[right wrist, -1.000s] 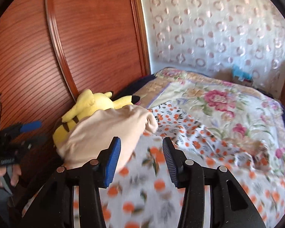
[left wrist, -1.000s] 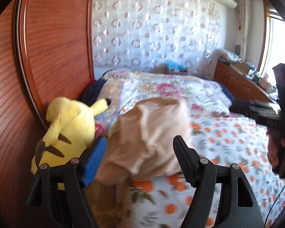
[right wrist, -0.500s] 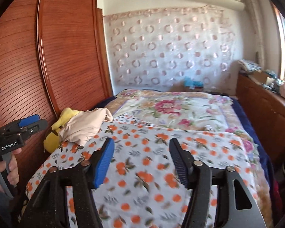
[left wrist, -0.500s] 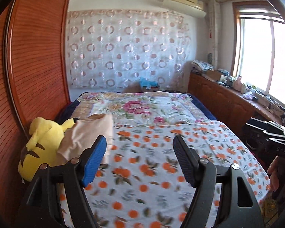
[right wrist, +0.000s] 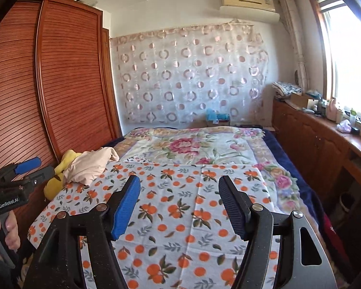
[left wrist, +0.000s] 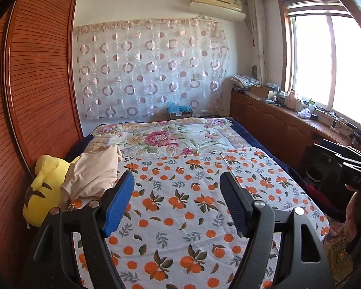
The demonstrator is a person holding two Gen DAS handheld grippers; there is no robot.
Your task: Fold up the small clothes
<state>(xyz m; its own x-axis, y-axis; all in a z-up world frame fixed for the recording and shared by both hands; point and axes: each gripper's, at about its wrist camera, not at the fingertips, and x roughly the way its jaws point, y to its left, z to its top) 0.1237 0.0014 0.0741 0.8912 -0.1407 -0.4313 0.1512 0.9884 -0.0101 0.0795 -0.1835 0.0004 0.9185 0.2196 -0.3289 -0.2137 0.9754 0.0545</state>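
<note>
"GenRobot.AI" is showing on the left gripper (right wrist: 24,171), "DAS" on the right gripper (left wrist: 349,166). Both are hovering over the bed (left wrist: 195,216), tilted slightly downward, jaws apart and empty; the beige garment (left wrist: 93,173) is lying far left.

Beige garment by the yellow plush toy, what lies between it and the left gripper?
Only bare orange-print sheet separates the beige garment from the left gripper, as the left wrist view shows.

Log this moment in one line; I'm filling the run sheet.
left hand-held gripper open, empty | right hand-held gripper open, empty | garment on plush
</note>
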